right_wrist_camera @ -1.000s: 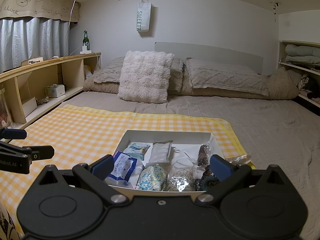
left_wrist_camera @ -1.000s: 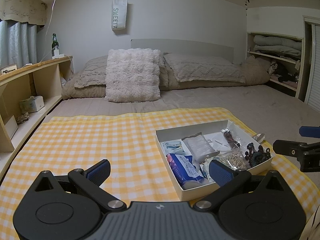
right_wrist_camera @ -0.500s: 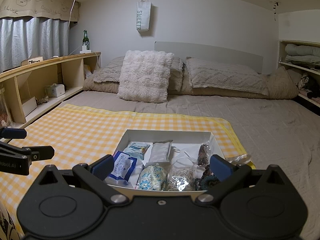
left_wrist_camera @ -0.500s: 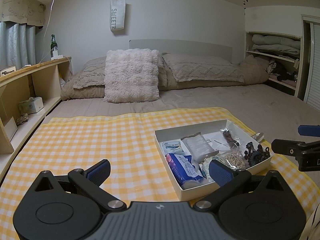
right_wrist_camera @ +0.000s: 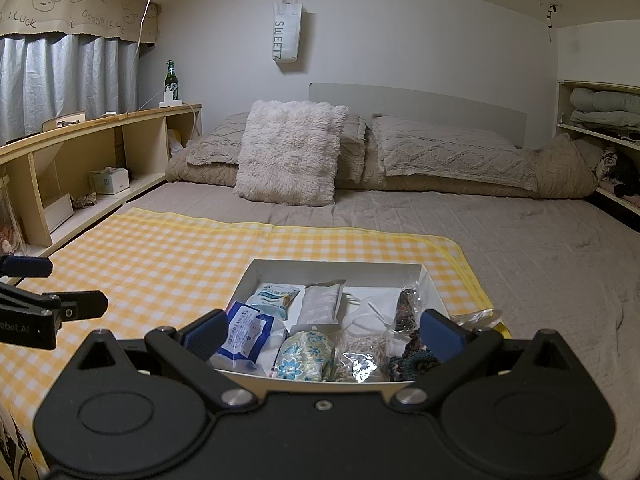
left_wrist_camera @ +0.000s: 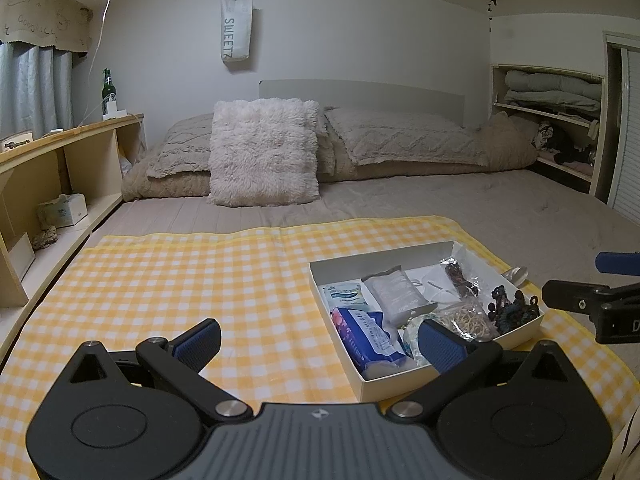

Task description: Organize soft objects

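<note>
Both the left gripper (left_wrist_camera: 318, 342) and right gripper (right_wrist_camera: 323, 332) are hovering wide open and empty over the white box (right_wrist_camera: 336, 268) of soft packets sitting on the checked cloth (left_wrist_camera: 180, 280), risking snagging crinkly wrappers, while a hanging bag (right_wrist_camera: 287, 32) is reading "SWEETZ".

Matt white cardboard box (right_wrist_camera: 336, 269) on woven yellow gingham cloth (right_wrist_camera: 168, 256); glossy plastic tissue packet (right_wrist_camera: 244, 330) inside; shaggy fluffy cushion (right_wrist_camera: 290, 158) upper centre; smooth wooden shelf (right_wrist_camera: 80, 148) left.
</note>
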Demonstrator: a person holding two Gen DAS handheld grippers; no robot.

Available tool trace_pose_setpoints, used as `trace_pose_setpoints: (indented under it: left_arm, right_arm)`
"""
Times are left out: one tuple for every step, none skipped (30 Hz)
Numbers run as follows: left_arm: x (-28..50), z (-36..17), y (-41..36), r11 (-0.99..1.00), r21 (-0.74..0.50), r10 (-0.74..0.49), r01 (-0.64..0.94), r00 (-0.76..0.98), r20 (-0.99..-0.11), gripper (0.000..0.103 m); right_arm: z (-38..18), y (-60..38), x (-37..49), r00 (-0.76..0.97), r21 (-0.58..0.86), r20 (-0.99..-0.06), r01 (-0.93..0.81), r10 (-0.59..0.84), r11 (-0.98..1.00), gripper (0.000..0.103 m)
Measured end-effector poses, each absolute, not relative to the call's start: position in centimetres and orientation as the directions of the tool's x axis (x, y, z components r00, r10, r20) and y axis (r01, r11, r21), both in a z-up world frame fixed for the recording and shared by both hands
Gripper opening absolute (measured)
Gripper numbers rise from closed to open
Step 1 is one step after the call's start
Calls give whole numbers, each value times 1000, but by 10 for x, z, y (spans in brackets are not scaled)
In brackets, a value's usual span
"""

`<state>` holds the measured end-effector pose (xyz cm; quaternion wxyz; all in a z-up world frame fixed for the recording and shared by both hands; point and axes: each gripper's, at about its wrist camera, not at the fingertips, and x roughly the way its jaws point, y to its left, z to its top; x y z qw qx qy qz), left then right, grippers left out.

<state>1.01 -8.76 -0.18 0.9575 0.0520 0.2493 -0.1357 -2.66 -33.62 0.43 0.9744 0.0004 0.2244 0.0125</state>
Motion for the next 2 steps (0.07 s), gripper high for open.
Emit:
trace_pose_setpoints:
  left_arm:
    - [10,-2,-88,958,32,-233,284,839,-492,103]
    - [10,-2,-88,958,33,-232,284,840,-491,103]
  right_arm:
    - [4,-336,-27,899,6,-438,-24,25,1000,103]
    - [4,-336,-27,899,6,-438,-24,25,1000,103]
